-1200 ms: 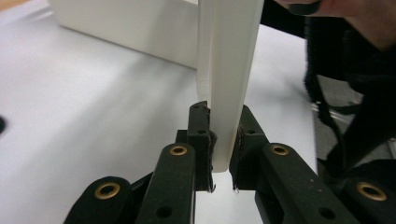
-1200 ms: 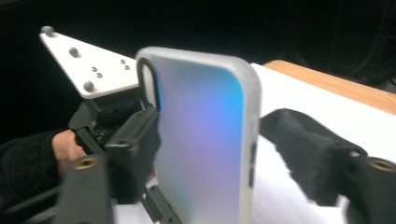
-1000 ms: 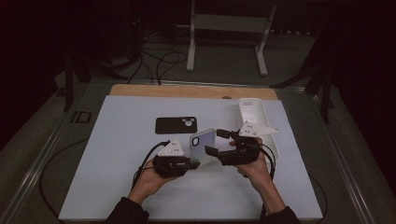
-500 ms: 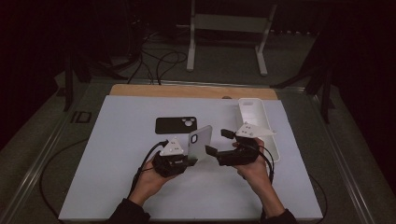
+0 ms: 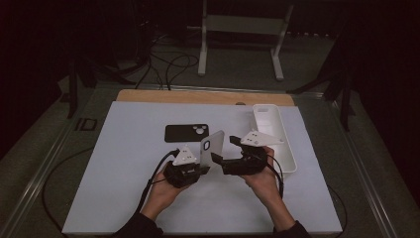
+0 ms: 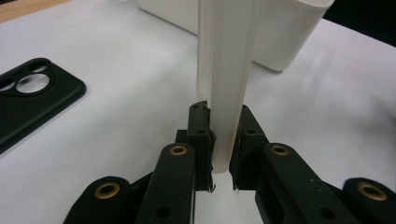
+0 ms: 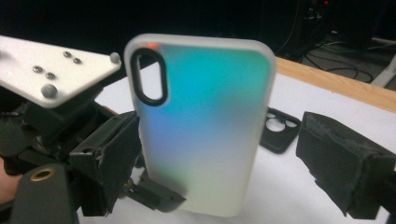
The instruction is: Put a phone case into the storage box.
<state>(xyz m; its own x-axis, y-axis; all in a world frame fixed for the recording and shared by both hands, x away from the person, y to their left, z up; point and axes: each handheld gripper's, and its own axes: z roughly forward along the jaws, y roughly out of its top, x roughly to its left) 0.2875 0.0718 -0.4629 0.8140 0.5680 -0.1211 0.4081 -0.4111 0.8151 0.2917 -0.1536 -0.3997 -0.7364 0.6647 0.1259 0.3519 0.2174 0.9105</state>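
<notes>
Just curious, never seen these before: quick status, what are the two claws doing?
Left claw shut on iridescent phone case, held upright. Right claw open, jaws either side of it. Nothing in the way.

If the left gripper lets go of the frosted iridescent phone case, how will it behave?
The frosted iridescent phone case would probably tip over: it stands upright on its narrow end. It looks thin and hollow, so likely light. The left gripper pinches its edge without visible bending, suggesting moderate stiffness.

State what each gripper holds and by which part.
The left gripper clamps the translucent phone case upright by its bottom edge. The right gripper is open, holding nothing.
</notes>
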